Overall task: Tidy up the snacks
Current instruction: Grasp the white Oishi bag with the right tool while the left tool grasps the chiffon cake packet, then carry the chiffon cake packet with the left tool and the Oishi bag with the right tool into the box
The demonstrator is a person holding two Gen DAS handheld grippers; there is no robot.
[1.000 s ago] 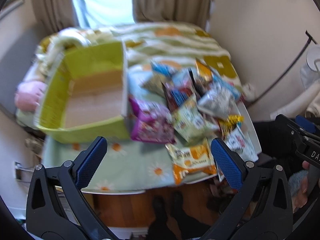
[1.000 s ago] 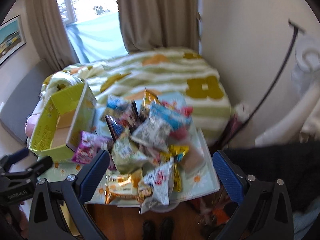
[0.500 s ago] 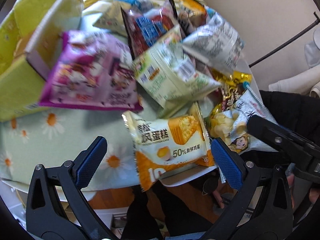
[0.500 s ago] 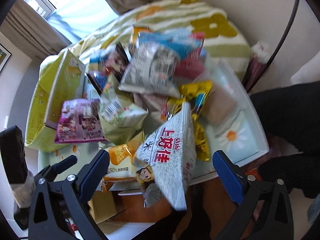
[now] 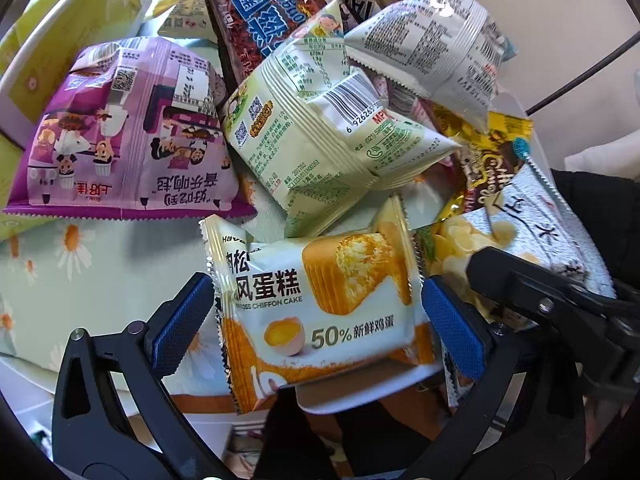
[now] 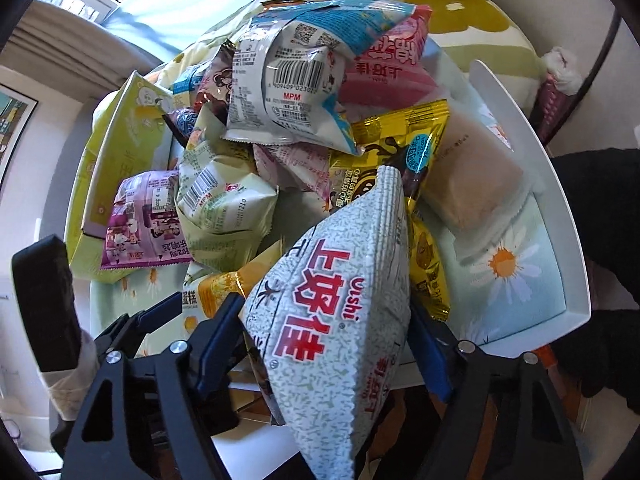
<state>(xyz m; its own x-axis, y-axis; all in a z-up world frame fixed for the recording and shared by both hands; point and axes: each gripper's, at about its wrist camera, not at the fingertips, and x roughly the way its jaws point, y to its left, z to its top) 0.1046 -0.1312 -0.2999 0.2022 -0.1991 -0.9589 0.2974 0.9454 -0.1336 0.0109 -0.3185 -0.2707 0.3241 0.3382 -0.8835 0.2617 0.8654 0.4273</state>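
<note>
Left wrist: fingers (image 5: 188, 320) flank chiffon cake pack (image 5: 320, 308), wide | right fingers (image 6: 218, 336) seemingly pinch Oishi bag (image 6: 332, 320)

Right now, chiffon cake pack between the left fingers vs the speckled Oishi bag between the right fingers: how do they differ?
The chiffon cake pack is white and orange with a cake photo; the Oishi bag is grey-speckled with red lettering. The cake pack lies flat, face up; the Oishi bag stands puffed, edge-on. The cake pack looks smaller. Shared: both sealed, at the tray's near edge, each framed by blue-padded fingers.
</note>
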